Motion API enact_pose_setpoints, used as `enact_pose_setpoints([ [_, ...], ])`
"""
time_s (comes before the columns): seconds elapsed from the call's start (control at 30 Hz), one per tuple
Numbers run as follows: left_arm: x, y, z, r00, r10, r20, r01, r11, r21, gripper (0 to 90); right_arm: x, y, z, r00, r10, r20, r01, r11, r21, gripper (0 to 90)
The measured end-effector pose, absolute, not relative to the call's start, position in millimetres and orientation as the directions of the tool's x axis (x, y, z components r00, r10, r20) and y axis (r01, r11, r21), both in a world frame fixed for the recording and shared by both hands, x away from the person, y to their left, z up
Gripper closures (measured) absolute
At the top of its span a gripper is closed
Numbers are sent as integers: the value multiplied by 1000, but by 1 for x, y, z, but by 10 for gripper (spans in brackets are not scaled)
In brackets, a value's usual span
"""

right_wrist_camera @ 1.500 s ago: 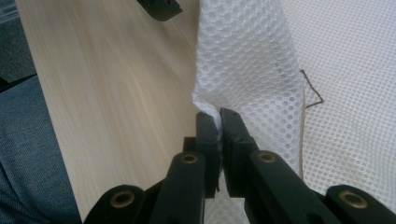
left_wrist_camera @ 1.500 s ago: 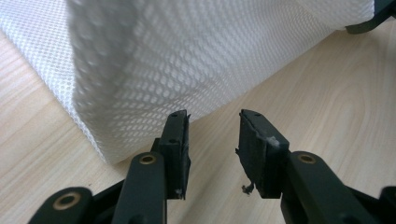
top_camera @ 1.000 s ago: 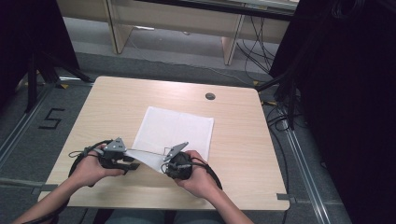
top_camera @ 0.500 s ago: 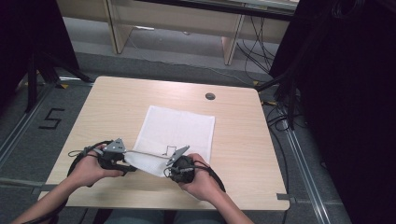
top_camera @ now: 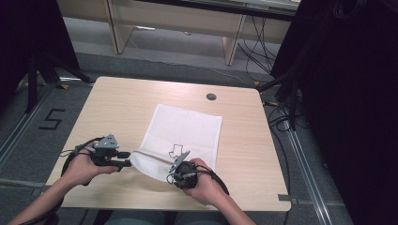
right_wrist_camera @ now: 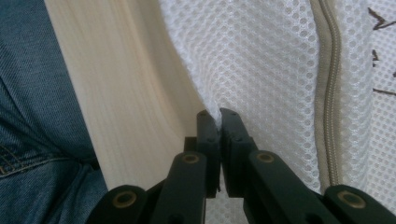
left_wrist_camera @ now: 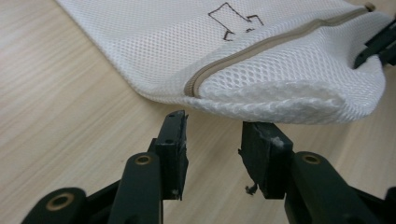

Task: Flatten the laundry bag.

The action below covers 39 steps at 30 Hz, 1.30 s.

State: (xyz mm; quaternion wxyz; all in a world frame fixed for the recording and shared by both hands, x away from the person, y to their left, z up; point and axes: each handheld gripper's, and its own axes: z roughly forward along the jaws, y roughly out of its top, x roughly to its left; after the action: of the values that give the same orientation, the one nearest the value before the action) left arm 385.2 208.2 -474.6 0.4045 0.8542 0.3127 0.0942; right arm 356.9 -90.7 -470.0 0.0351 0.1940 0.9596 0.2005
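We see a white mesh bag with a beige zipper lying flat on the pale wooden table. Our right gripper pinches its honeycomb netting at the near edge; our left gripper gapes just short of the corner seam
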Motion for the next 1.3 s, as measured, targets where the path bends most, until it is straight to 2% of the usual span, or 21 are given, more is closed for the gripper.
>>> enact_pose_setpoints([
  [0.03,384,207,-475,764,636,-109,476,-442,760,599,357,-91,-470,-922,386,10,358,844,398,885],
  [0.17,388,215,-472,733,680,-37,467,-463,753,600,353,-90,-470,-935,353,18,332,860,386,889],
  [0.3,391,217,-470,699,714,-40,476,-423,771,592,349,-90,-473,-946,322,39,315,880,356,886],
  [0.37,392,217,-470,710,702,-52,467,-415,781,586,349,-90,-475,-950,311,40,304,885,354,874],
  [0.4,391,212,-471,709,699,-93,478,-379,792,583,347,-91,-475,-945,324,35,315,881,353,843],
  [0.43,389,205,-474,740,666,-100,462,-395,794,578,345,-92,-475,-939,336,73,338,866,368,709],
  [0.6,386,178,-484,803,588,-92,423,-456,783,597,342,-100,-465,-917,386,100,389,813,432,622],
  [0.67,387,169,-489,815,574,-76,421,-497,759,626,345,-111,-455,-898,426,114,426,773,471,609],
  [0.73,389,167,-491,821,569,-51,412,-528,743,666,347,-117,-453,-895,434,99,423,761,492,608],
  [0.8,391,166,-494,817,577,-21,412,-557,721,691,354,-137,-446,-831,546,103,515,687,513,637],
  [0.87,391,167,-495,816,578,-27,418,-557,718,701,358,-145,-446,-805,586,94,542,662,518,672],
  [0.9,392,168,-496,811,584,-29,427,-557,713,726,365,-162,-445,-722,687,88,632,602,488,780],
  [0.97,394,169,-498,810,586,-33,442,-572,691,743,372,-175,-448,-686,724,69,666,587,461,876],
  [1.1,392,167,-500,802,596,-41,462,-576,674,751,379,-184,-460,-648,758,73,716,574,398,900],
  [1.13,391,166,-500,808,587,-41,463,-591,660,758,381,-184,-467,-628,775,70,744,571,347,900],
  [1.3,390,165,-502,805,591,-52,476,-589,653,758,387,-185,-476,-634,772,47,740,588,326,900],
])
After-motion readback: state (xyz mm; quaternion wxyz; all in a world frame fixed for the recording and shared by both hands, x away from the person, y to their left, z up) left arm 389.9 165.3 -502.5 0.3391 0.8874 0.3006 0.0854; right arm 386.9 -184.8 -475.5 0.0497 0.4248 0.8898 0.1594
